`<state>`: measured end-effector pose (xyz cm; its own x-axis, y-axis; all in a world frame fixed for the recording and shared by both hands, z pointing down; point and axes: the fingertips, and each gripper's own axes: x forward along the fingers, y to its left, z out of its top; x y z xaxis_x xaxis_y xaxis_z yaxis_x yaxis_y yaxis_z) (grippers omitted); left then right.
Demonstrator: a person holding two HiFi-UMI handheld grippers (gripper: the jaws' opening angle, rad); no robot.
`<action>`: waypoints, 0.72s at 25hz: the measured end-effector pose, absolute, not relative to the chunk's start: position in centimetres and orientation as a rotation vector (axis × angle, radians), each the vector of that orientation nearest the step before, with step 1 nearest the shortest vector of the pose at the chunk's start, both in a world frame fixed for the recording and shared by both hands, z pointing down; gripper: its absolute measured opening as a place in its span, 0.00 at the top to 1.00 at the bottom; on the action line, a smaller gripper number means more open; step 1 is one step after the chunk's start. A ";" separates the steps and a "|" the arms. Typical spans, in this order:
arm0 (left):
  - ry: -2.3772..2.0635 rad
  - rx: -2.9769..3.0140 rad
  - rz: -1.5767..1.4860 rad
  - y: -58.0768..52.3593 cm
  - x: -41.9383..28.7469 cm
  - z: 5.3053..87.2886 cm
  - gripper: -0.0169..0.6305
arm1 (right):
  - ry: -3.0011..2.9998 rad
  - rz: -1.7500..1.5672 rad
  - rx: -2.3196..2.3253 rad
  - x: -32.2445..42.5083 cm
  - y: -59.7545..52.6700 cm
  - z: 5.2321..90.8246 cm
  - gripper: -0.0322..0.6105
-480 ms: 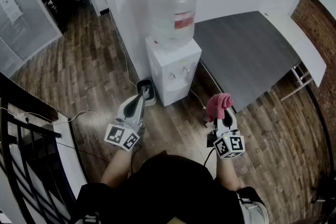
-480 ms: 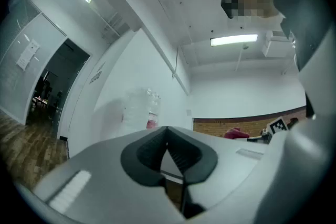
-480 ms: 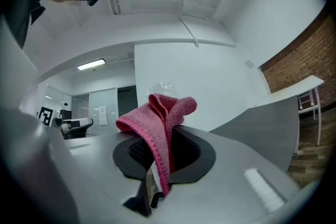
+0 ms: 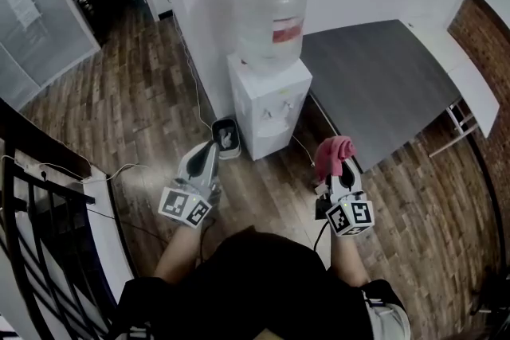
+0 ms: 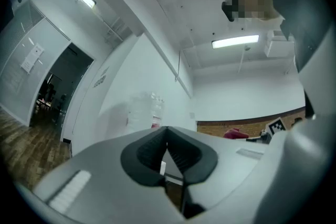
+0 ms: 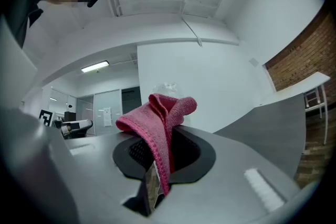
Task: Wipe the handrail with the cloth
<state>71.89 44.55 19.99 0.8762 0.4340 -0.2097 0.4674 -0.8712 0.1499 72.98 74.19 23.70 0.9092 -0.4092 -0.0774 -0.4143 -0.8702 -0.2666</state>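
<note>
A person standing on a brown wooden plank floor (image 4: 119, 95) holds a two-jaw tool in each hand, both pointed forward and slightly up toward a white water dispenser (image 4: 271, 109) topped by a clear plastic bottle (image 4: 267, 8). The right tool (image 4: 333, 171) is clamped on a folded pink woven cloth (image 4: 334, 153), which sticks up from between its jaws and droops over to one side. The left tool (image 4: 215, 147) has its jaws pressed together with nothing between them. The black metal handrail (image 4: 46, 149) runs along the left edge of the head view, well apart from the cloth and from both tools. A dark grey counter (image 4: 382, 84) stretches away along the white wall to the right of the dispenser, and a doorway opens on a dark room at upper left.
</note>
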 end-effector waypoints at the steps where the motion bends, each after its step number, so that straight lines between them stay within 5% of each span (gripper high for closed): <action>1: 0.684 2.857 -0.254 44.4 71.8 19.9 0.97 | 0.624 0.021 -2.790 73.1 74.0 23.8 0.88; 18: 0.307 2.949 -0.299 35.7 66.6 19.0 0.97 | 0.978 -0.016 -2.635 76.3 64.6 22.6 0.88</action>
<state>66.64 35.73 19.04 0.9590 0.1861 -0.2139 0.2185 -0.9659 0.1390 76.30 64.55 22.57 0.7644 -0.6366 -0.1026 -0.6328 -0.7101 -0.3088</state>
